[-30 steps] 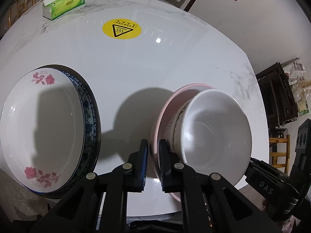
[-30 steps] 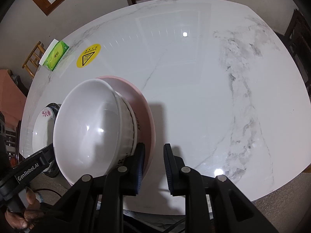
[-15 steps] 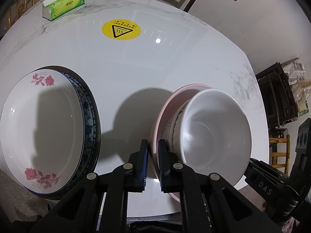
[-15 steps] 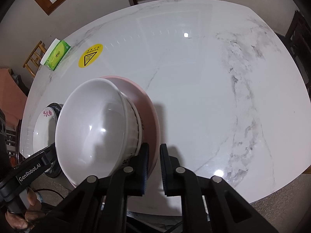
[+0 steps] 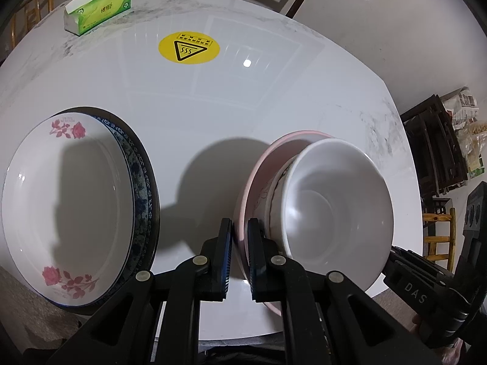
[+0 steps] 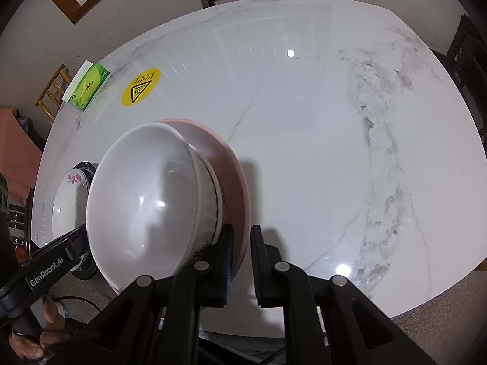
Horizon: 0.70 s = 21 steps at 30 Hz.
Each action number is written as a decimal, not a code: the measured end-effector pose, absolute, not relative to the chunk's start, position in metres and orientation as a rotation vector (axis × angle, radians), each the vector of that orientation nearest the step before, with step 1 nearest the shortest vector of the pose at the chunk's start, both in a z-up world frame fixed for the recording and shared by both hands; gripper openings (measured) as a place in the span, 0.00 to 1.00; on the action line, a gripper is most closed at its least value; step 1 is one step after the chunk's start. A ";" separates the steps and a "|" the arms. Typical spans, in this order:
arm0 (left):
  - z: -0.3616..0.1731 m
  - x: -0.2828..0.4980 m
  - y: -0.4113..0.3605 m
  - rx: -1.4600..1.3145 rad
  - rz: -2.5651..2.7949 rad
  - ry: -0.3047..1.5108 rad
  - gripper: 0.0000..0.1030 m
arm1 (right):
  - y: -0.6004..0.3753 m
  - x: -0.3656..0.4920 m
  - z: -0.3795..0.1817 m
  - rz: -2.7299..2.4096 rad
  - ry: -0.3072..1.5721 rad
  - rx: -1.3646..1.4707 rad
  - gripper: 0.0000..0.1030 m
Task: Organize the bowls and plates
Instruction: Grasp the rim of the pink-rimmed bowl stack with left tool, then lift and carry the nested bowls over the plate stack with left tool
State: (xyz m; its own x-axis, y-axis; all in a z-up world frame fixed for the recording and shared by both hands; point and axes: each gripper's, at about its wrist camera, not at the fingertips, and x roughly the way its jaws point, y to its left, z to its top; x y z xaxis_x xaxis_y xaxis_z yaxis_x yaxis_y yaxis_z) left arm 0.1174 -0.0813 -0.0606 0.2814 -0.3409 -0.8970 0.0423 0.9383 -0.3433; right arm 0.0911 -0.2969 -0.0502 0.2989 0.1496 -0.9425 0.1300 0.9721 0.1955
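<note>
We have both grippers, left gripper [image 5: 239, 245] and right gripper [image 6: 242, 251], clamped on opposite edges of the pink plate [image 5: 258, 170] (white bowl [image 5: 331, 210] stacked inside), 1 stack between them, right of the flowered plate [image 5: 65, 206].

"DAS" stands on the right gripper [image 5: 426, 292], "GenRobot.AI" on the left gripper [image 6: 45, 273]; the tissue box [image 5: 97, 10] print looks unreadable.
</note>
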 end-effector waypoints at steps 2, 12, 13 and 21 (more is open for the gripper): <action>-0.060 0.118 -0.081 -0.273 -0.261 1.260 0.06 | -0.297 0.090 -0.050 0.014 1.271 0.250 0.11; -0.055 0.117 -0.078 -0.269 -0.264 1.251 0.06 | -0.293 0.090 -0.042 0.015 1.261 0.237 0.11; -0.054 0.117 -0.077 -0.269 -0.264 1.250 0.06 | -0.292 0.091 -0.041 0.016 1.261 0.235 0.11; -0.046 0.116 -0.070 -0.272 -0.257 1.241 0.06 | -0.283 0.094 -0.032 0.028 1.255 0.223 0.11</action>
State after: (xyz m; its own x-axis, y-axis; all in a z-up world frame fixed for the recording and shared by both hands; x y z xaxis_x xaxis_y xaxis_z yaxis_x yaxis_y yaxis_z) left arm 0.1164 -0.0698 -0.0456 0.3035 -0.3376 -0.8910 0.0443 0.9391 -0.3407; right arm 0.0935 -0.2832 -0.0323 0.3129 0.1429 -0.9390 0.1012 0.9780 0.1825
